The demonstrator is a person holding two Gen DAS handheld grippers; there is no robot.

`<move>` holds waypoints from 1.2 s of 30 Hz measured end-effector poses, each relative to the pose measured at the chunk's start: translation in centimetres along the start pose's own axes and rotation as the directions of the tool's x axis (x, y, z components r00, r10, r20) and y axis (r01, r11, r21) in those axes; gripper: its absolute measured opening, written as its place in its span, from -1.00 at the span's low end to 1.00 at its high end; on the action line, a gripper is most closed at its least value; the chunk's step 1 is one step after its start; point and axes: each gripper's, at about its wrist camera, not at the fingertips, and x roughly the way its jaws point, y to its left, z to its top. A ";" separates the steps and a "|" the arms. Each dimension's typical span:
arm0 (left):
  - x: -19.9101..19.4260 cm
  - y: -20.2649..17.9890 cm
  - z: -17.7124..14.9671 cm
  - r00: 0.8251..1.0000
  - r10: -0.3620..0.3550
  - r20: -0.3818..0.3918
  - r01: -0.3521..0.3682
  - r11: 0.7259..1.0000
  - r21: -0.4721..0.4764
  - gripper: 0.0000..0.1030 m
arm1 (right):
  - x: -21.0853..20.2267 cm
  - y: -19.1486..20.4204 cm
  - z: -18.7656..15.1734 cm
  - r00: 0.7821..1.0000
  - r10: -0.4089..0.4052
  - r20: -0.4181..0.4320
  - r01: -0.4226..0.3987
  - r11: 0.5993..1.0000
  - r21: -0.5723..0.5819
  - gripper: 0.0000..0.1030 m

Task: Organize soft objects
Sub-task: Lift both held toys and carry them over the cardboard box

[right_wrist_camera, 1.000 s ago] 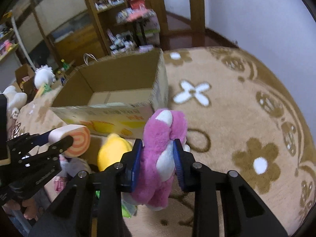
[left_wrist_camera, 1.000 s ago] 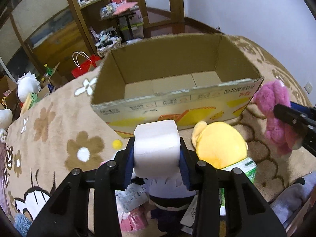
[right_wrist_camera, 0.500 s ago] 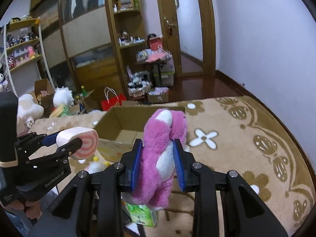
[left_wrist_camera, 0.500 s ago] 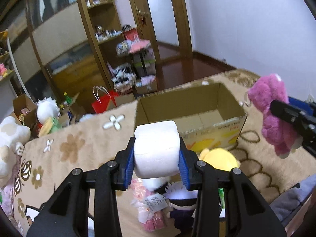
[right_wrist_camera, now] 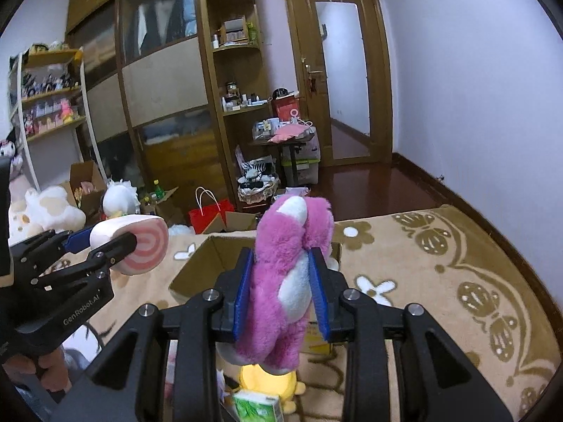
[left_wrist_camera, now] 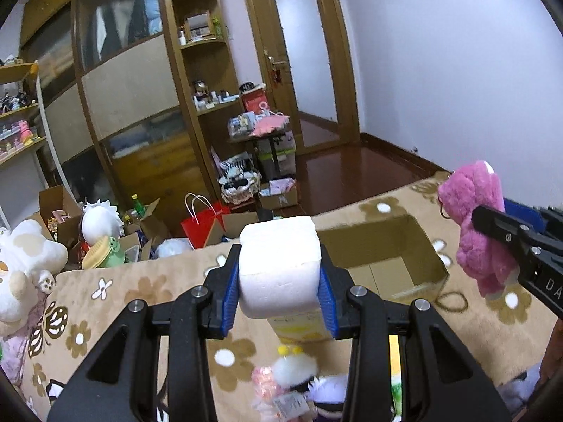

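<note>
While the left gripper point(left_wrist_camera: 279, 283) clamps a white swirl-roll plush point(left_wrist_camera: 279, 267), the right gripper point(right_wrist_camera: 281, 290) squeezes a pink plush bear point(right_wrist_camera: 285, 281); both hang above the open cardboard box point(left_wrist_camera: 397, 246).

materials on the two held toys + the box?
Swiss-roll toy: looks like squishy foam, smooth matte white skin; pink spiral end face shows in the right wrist view; foam is a guess. Pink bear: plush fabric, shaggy fuzzy pile, white belly patch. Cardboard box: corrugated cardboard, plain brown inside, raw cut edges, printed yellow outside.
</note>
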 end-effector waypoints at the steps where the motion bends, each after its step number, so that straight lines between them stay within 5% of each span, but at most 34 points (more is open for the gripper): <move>1: 0.3 0.0 0.1 1.000 0.006 0.004 -0.006 1.000 -0.005 -0.28 | 0.4 -0.1 0.1 1.000 -0.011 0.001 0.011 1.000 0.001 -0.36; 15: 6.3 1.8 0.5 1.000 0.020 -0.024 -0.021 0.997 -0.071 -0.27 | 4.9 1.1 1.4 0.994 -0.105 0.026 0.107 0.989 -0.101 -0.35; 36: 12.8 0.5 -1.3 0.987 -0.053 -0.152 0.039 0.995 -0.093 -0.25 | 10.4 -0.6 -0.4 0.993 -0.058 -0.102 0.053 0.997 -0.055 -0.32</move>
